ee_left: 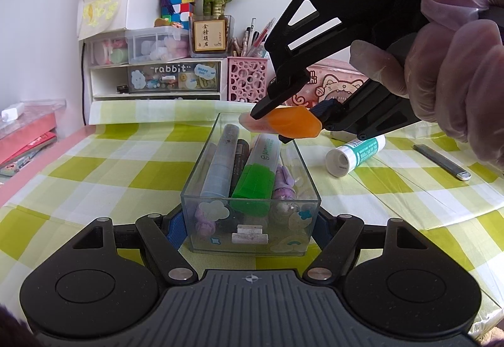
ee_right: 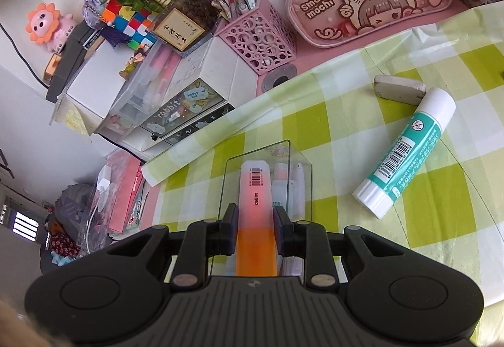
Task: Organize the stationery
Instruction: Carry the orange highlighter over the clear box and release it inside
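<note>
the right hand-held gripper point(ee_right: 255, 228) is clamped on an orange highlighter with a pale translucent barrel point(ee_right: 255, 211), its two pads pressing the flat sides near where the orange cap meets the barrel. the marker's long axis runs straight out along the gripper's fingers, barrel end leading and cap end toward the wrist. in the left wrist view it hangs tilted above the far end of the clear rectangular plastic box point(ee_left: 250, 217), not yet inside.

the left hand-held gripper point(ee_left: 250, 228) is closed on the near end of that box, one finger on each side wall, steadying it on the green-and-white checked surface point(ee_left: 94, 167). the box already holds a green-capped highlighter point(ee_left: 256, 176), a grey pen and some small purple items, all lying lengthwise.

the relation that matters: the box's long axis points away from the left hand, and the orange marker sits roughly in line with it, just above the far rim. the likely next move is to lower it, barrel first, onto the pile.

a white and teal glue stick point(ee_right: 406, 153) and a grey eraser point(ee_right: 399, 89) lie loose on the surface to the right of the box, nearer the right hand.
</note>
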`<control>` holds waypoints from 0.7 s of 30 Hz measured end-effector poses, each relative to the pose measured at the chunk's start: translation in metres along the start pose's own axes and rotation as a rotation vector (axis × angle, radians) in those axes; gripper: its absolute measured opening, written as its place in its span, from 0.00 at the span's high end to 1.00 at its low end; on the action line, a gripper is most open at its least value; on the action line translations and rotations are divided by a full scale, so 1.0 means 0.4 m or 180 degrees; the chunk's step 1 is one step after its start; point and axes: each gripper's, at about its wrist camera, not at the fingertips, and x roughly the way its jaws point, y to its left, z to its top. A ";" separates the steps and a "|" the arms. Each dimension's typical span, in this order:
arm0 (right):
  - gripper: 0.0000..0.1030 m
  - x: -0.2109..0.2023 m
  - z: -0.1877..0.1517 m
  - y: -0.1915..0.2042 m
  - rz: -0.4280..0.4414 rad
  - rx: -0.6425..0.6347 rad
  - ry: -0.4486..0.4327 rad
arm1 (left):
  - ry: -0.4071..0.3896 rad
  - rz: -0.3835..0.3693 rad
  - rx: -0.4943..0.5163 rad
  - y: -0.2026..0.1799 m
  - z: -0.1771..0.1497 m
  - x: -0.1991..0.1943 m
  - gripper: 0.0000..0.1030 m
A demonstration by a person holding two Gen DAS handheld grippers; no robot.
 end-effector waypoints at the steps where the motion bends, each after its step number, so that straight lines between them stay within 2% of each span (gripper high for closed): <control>1: 0.53 0.001 -0.001 -0.001 0.0007 0.0010 0.0008 | 0.0000 0.0001 0.0001 0.000 0.000 0.000 0.29; 8: 0.52 0.003 -0.007 0.005 0.0228 0.0071 0.0141 | 0.0000 0.0000 0.0000 0.000 0.000 0.000 0.29; 21: 0.51 -0.033 -0.011 0.025 0.0257 -0.0109 0.0031 | 0.0000 0.0000 -0.0001 0.001 0.000 0.000 0.29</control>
